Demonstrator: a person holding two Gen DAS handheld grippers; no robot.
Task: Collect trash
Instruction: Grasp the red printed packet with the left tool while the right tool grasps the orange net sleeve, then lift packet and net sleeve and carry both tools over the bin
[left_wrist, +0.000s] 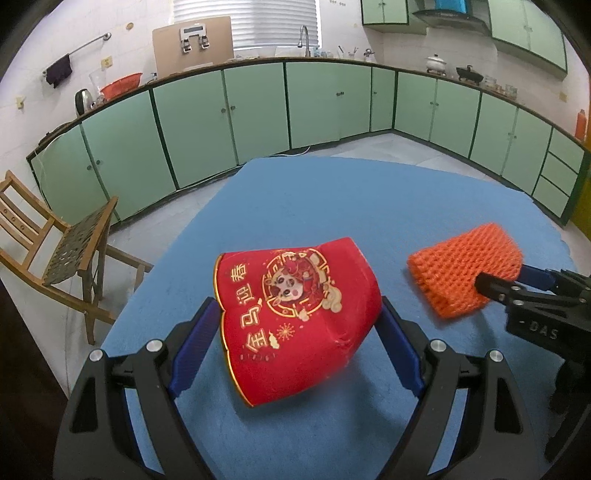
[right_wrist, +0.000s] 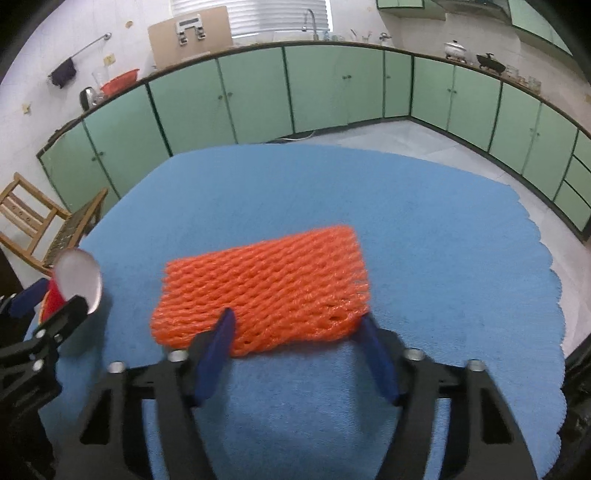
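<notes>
As seen over the left wrist, got a red cup (left_wrist: 291, 291) pinched in the left gripper (left_wrist: 300, 307): jaws spread wide yet clenched on it, a blue pad (left_wrist: 199, 332) against each side, wall dented near the base. Tipped over, gold rim toward the lower left, low over the blue tabletop (left_wrist: 332, 199); cannot tell whether touching it. Just to the right, gripping an orange foam net (right_wrist: 266, 288) with the right gripper (right_wrist: 295, 318): jaws clamped on its near edge, one pad dug into the mesh, the other at the corner. Lying flat on the tabletop, near the cup but apart. Further out, green cabinets (left_wrist: 192, 122) all round and a wooden chair (left_wrist: 55, 251) on the left.
</notes>
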